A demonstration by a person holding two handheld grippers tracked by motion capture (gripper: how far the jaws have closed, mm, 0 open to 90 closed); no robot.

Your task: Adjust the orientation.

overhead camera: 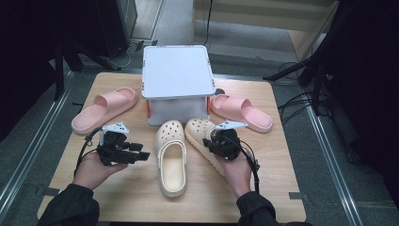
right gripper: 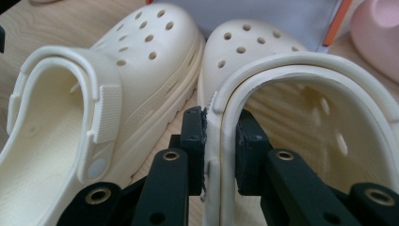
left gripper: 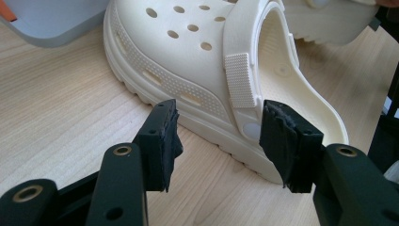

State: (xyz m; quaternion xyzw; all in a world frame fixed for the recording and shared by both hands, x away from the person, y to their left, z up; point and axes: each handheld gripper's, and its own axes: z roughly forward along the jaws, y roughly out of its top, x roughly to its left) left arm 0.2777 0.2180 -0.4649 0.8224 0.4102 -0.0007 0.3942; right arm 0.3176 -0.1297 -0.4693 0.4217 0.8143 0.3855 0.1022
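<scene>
Item: pair of cream clogs on a wooden desk (overhead camera: 117,197), in front of a lidded grey storage box (overhead camera: 176,84).

Right clog (overhead camera: 203,141): lies to the right of its mate, toes toward the box, angled. Right tool (overhead camera: 217,141) clenched on its side wall and heel strap; in the right gripper view the pads (right gripper: 195,141) press the rim from both sides.

Left clog (overhead camera: 170,157): flat on the desk, toes to the box, just beside the right one. Left tool (overhead camera: 134,153) released, jaws wide, aimed at the clog's outer side near the strap rivet (left gripper: 251,129); not touching.

Also present: two pink slides (overhead camera: 106,109), one on each side of the box.

Handling note: the grip is on thin, springy foam, so a slow, level move should keep the rim from slipping. The left tool would do best to straddle the wall beside the strap, seated deep before closing.
</scene>
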